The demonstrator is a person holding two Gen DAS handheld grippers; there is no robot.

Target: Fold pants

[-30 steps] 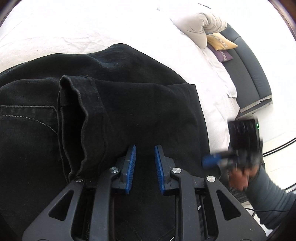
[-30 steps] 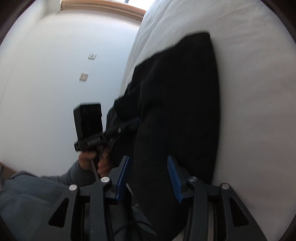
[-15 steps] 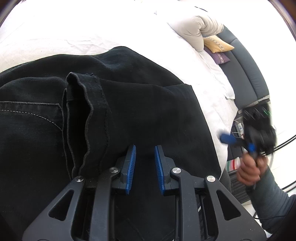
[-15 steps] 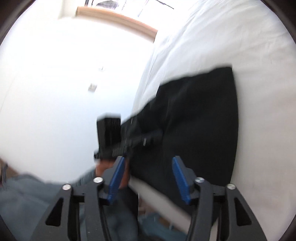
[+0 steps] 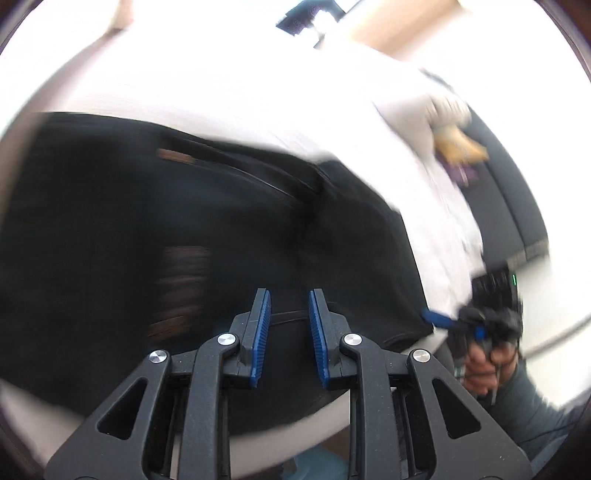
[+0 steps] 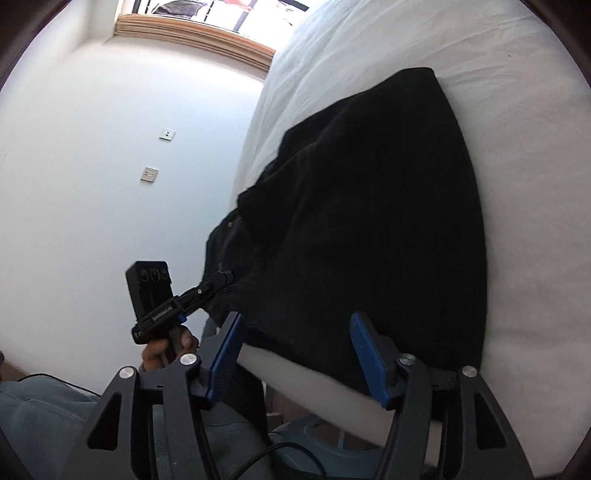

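White bed (image 6: 517, 147) carries the folded black pants (image 6: 369, 221) ahead of both grippers' parted, empty fingers (image 5: 260, 332).

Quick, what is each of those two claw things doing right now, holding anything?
Left gripper: open with a narrow gap, holding nothing, over the black pants.
Right gripper: wide open, holding nothing, at the pants' near edge on the bed.

White bed sheet (image 6: 406, 44) filling the right-wrist view from twelve to five o'clock, faintly creased. Plain white wall (image 6: 92, 166) from eight to eleven o'clock, carrying two small wall plates (image 6: 149, 174). Wooden window sill (image 6: 195, 35) at twelve, bright daylight above. In the blurred left-wrist view, beige pillow (image 5: 439, 107) and yellow cushion (image 5: 458, 147) at two o'clock, dark headboard (image 5: 517, 206) at three.
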